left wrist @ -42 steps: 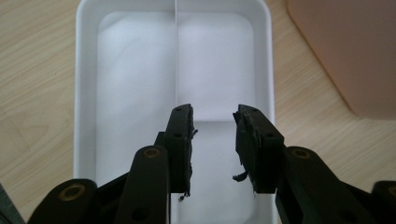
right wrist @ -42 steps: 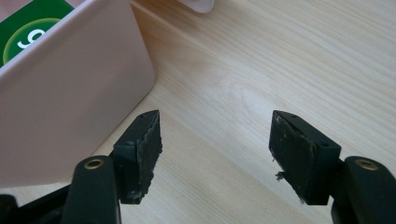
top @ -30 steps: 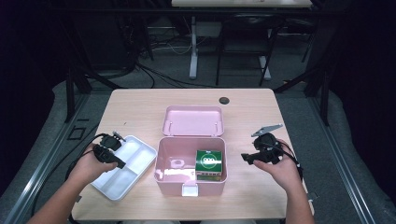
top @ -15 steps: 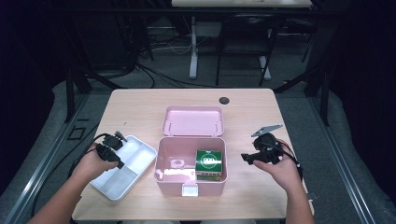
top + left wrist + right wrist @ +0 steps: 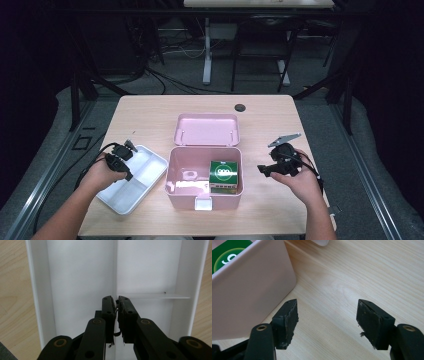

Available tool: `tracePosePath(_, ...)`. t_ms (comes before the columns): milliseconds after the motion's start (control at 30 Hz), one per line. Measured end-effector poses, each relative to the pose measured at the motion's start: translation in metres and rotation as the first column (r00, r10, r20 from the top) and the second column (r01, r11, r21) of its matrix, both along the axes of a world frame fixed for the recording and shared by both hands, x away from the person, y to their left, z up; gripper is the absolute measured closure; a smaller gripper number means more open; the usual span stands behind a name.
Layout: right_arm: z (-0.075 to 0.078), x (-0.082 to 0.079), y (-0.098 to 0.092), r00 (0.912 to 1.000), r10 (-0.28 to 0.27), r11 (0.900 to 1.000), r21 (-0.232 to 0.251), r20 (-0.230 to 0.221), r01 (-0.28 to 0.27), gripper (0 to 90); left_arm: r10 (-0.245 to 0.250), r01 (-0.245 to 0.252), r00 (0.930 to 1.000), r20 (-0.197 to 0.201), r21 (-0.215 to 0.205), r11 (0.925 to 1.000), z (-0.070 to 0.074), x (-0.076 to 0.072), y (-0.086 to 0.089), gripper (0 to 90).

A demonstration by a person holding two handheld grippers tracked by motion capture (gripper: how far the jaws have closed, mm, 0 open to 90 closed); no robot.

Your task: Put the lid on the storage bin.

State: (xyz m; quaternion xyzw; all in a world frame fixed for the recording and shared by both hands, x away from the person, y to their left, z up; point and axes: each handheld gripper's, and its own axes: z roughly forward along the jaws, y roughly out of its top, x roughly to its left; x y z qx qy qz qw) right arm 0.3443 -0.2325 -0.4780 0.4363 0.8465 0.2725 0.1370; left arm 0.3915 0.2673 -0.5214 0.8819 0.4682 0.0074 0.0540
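High view, from left to right: the left gripper [image 5: 121, 156] hangs over a shallow white plastic tray [image 5: 145, 187] with smooth rectangular compartments. In the left gripper view its black jaws have just been closing on the thin middle divider of the tray [image 5: 115, 270], which stands between the pads, and I cannot tell if they press it yet. Next comes a pink box [image 5: 181, 199] with rounded corners, lid thrown back, a green carton [image 5: 224, 173] inside, and beside it the right gripper [image 5: 265, 169] rests with jaws wide apart, holding nothing, over the pale wood-grain table [image 5: 270, 120].
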Motion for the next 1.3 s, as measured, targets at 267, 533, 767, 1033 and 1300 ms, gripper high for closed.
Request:
tracePosePath(267, 0.0, 0.0, 0.001, 1.0, -0.005, 1.0, -0.005, 0.003, 0.005, 33.4, -0.004, 0.005, 0.9999, -0.016, 0.01, 0.9999, -0.004, 0.001, -0.001, 83.9)
tracePosePath(533, 0.0, 0.0, 0.0, 1.0, -0.007, 1.0, 0.002, 0.005, 0.007, 33.4, -0.017, 0.018, 0.999, -0.041, 0.03, 0.9994, -0.012, 0.004, -0.006, 87.4)
tracePosePath(767, 0.0, 0.0, 0.0, 1.0, -0.002, 1.0, 0.001, 0.003, 0.002, 33.4, -0.005, 0.005, 0.9986, -0.053, 0.012, 0.9999, -0.017, 0.006, -0.003, 87.9)
tracePosePath(1033, -0.001, 0.0, 0.002, 1.0, -0.003, 1.0, -0.003, 0.001, 0.003, 33.4, 0.002, -0.001, 0.9979, -0.065, 0.013, 0.9999, -0.018, 0.007, -0.004, 87.9)
tracePosePath(1300, -0.001, 0.0, 0.002, 1.0, -0.004, 1.0, -0.002, 0.003, 0.004, 33.4, 0.008, -0.007, 0.9968, -0.079, 0.021, 0.9998, -0.019, 0.009, -0.005, 88.3)
